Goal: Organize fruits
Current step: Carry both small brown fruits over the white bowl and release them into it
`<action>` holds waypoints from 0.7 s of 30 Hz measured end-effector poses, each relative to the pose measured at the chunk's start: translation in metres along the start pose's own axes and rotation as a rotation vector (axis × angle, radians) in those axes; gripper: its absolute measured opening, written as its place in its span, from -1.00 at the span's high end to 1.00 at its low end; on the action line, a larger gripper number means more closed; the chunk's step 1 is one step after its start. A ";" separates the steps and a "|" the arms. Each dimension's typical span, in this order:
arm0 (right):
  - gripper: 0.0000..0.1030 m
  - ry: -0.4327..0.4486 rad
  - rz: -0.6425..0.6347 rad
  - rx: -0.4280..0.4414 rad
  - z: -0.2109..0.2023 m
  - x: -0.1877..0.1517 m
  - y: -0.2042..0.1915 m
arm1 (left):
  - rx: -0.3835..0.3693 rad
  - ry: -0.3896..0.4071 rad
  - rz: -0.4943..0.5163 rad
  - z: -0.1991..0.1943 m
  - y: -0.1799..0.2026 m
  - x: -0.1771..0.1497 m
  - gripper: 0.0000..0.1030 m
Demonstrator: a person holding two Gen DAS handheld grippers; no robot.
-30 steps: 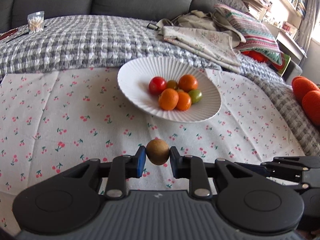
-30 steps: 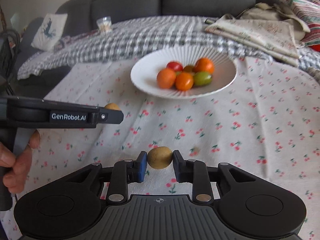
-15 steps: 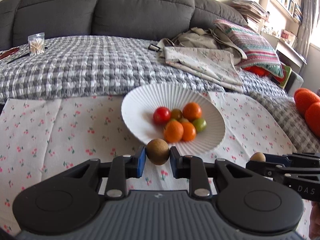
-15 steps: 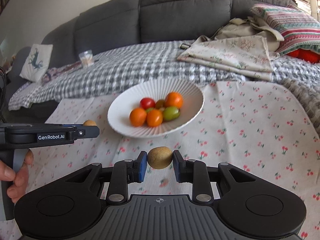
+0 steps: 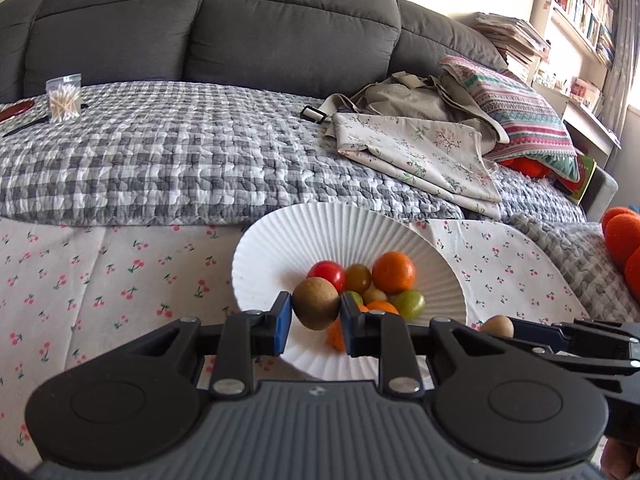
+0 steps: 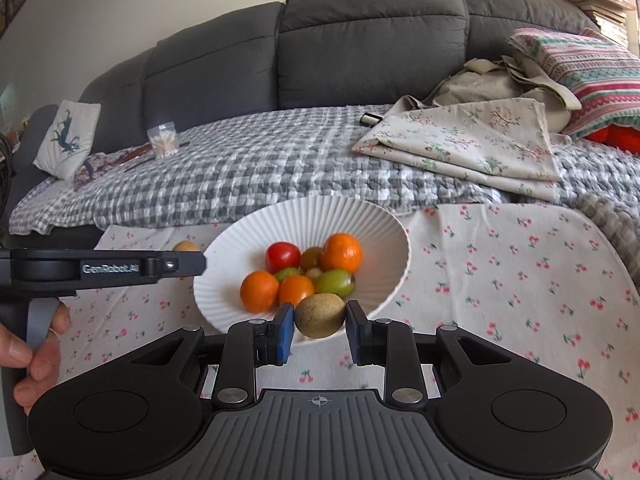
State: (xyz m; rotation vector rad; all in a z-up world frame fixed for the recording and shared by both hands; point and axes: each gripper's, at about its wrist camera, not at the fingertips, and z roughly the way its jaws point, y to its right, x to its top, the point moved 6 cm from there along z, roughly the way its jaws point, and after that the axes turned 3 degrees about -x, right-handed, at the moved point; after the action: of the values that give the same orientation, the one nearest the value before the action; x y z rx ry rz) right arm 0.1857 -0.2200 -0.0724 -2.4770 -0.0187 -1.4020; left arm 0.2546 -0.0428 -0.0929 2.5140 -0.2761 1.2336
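A kiwi [image 5: 316, 309] is clamped in the left gripper [image 5: 313, 318], another kiwi [image 6: 320, 315] in the right gripper [image 6: 319, 330]; the white bowl [image 5: 280, 240] is seen just ahead, below both.

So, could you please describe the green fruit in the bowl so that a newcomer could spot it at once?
Find the white ribbed bowl on the cherry-print cloth in front of the grey sofa. In its pile of fruit, the green fruit lies on the right, just below the biggest orange one. It is the only plainly green, oval piece among red and orange round ones.
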 end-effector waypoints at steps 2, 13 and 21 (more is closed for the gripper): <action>0.49 0.000 -0.014 0.000 0.004 0.001 -0.003 | 0.003 -0.005 0.009 0.006 0.001 0.001 0.54; 0.48 -0.017 -0.066 0.003 0.030 0.002 -0.016 | 0.007 -0.033 0.031 0.026 -0.002 -0.004 0.54; 0.48 -0.042 -0.085 -0.011 0.046 -0.004 -0.019 | 0.004 -0.047 0.046 0.031 -0.004 -0.008 0.53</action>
State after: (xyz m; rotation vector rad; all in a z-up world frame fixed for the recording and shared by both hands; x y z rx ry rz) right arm 0.2190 -0.1897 -0.0932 -2.5418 -0.1272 -1.3863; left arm 0.2737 -0.0509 -0.1178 2.5562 -0.3455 1.1938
